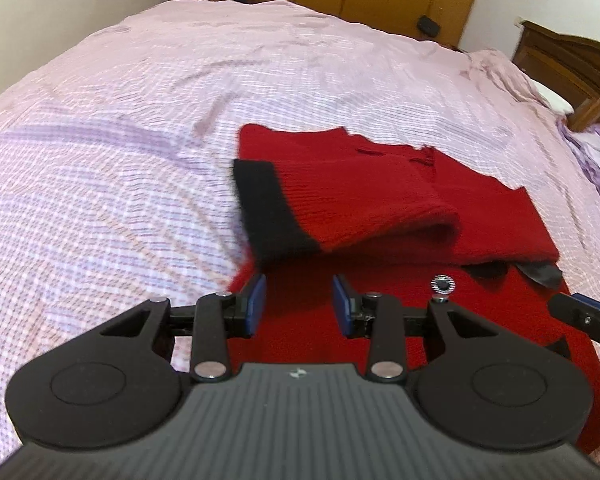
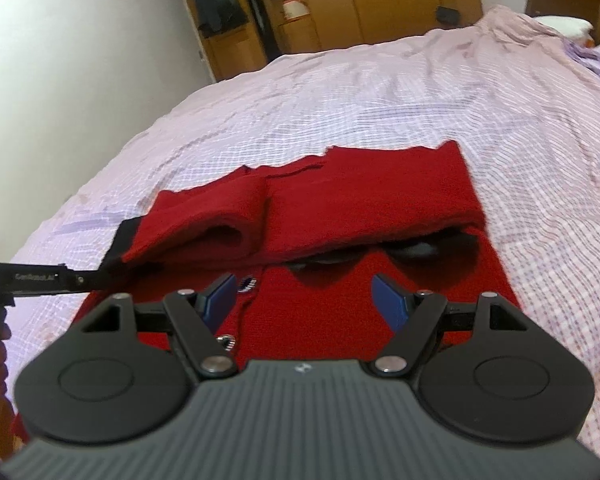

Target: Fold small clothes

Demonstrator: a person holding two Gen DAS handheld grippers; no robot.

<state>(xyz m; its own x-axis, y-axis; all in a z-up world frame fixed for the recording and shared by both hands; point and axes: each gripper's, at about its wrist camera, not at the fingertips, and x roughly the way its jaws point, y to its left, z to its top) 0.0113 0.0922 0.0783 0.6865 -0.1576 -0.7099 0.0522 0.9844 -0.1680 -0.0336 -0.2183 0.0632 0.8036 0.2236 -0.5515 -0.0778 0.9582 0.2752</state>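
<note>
Both hand-held grippers, left (image 1: 299,305) and right (image 2: 304,304), hover with jaws apart, holding nothing, over the red cardigan (image 1: 380,200) lying part-folded on the bed (image 1: 140,120). Best pinch the near hem at both corners, then lift evenly.

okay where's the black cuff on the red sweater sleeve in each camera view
Left wrist: black cuff sits centre, just beyond the open left gripper.
Right wrist: black cuff at the left edge, above the other gripper's arm.
Shared landmark: the folded red sleeve the cuff ends.
</note>
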